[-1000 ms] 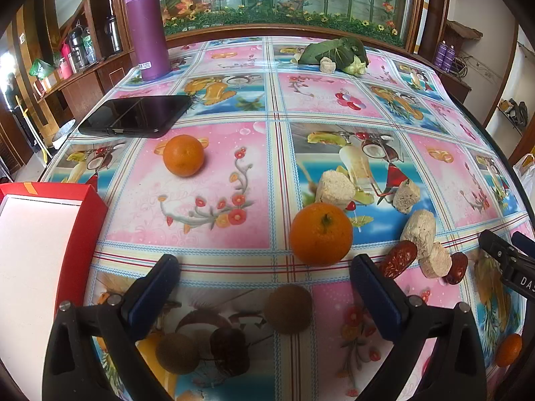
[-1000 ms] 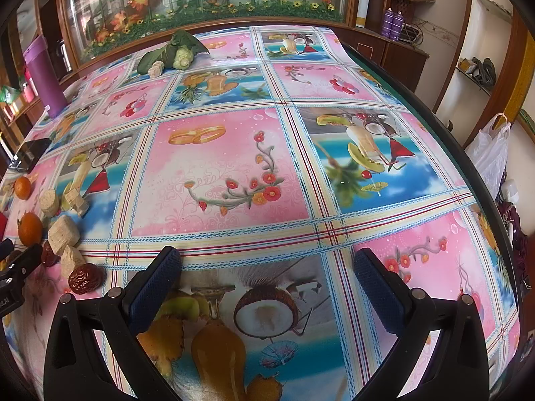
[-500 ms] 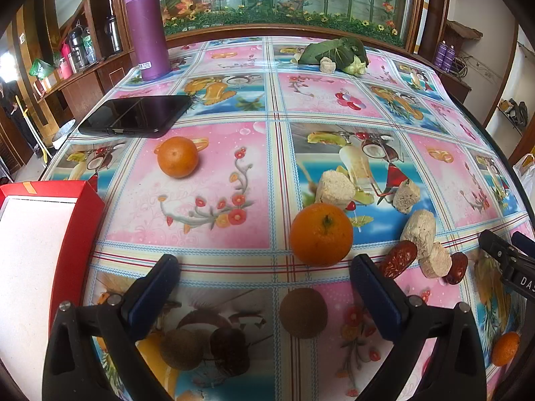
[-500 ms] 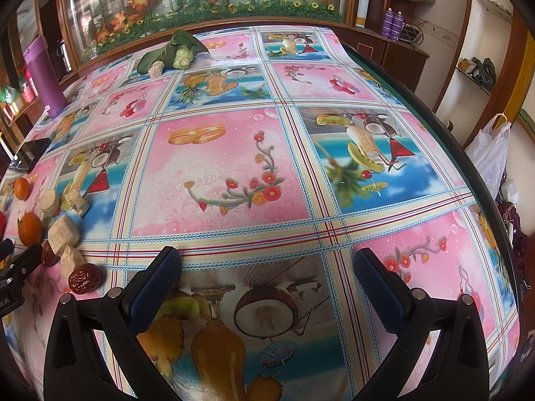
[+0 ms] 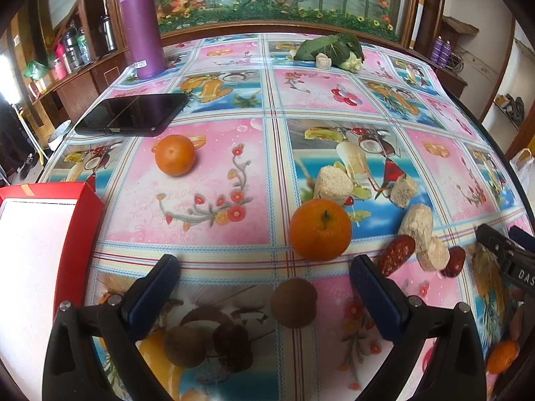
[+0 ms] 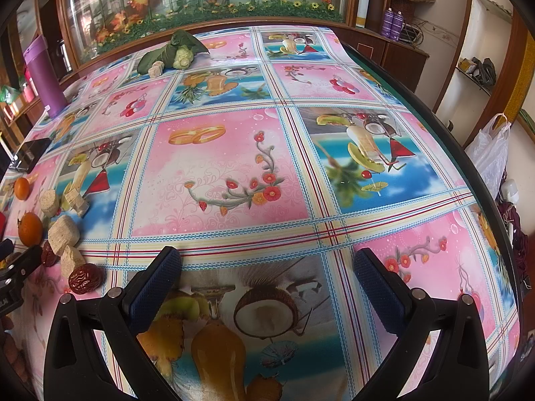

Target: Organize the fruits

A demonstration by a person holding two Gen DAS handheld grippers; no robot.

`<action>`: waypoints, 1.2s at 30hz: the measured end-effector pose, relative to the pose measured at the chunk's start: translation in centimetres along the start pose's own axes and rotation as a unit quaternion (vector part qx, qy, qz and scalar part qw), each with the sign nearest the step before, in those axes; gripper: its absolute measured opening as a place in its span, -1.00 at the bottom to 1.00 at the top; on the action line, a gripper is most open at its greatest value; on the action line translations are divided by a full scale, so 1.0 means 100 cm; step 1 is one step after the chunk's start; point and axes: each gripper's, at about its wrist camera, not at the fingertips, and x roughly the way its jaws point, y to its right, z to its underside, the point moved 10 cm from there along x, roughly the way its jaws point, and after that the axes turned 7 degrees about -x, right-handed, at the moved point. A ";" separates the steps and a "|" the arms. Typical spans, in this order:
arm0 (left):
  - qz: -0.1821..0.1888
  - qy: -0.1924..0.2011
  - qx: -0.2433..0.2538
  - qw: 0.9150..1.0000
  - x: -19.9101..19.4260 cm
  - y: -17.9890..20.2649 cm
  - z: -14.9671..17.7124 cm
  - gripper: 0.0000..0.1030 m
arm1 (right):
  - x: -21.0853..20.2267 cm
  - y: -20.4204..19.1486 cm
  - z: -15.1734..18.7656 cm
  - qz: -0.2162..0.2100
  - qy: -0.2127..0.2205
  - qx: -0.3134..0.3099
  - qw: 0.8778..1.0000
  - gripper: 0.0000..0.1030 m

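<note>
Evidently you were at the approach step: your left gripper point(image 5: 264, 292) stood with fingers apart and empty, a brown round fruit point(image 5: 293, 302) lying between them at lower centre, the near orange point(image 5: 320, 229) just above. Your right gripper point(image 6: 267, 287), likewise spread, held nothing. Next, I judge, you needed to lower, centre and close, then carry to the red box point(image 5: 43, 267) at left.

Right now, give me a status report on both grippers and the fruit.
Left gripper open, empty. Right gripper open over bare tablecloth. Round brown kiwi between left fingers; big stemmed orange just beyond. Nothing blocking.
</note>
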 end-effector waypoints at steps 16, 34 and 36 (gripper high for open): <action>-0.046 0.133 -0.006 0.990 -0.104 -0.058 0.031 1.00 | -0.107 0.001 0.010 -0.086 0.133 -0.036 0.987 1.00; -0.057 0.126 0.021 0.990 -0.113 -0.067 0.060 1.00 | -0.100 -0.048 0.092 -0.160 0.030 -0.112 0.980 0.10; -0.054 0.121 0.020 0.991 -0.109 -0.068 0.059 1.00 | -0.096 -0.048 0.091 -0.156 0.027 -0.112 0.981 0.04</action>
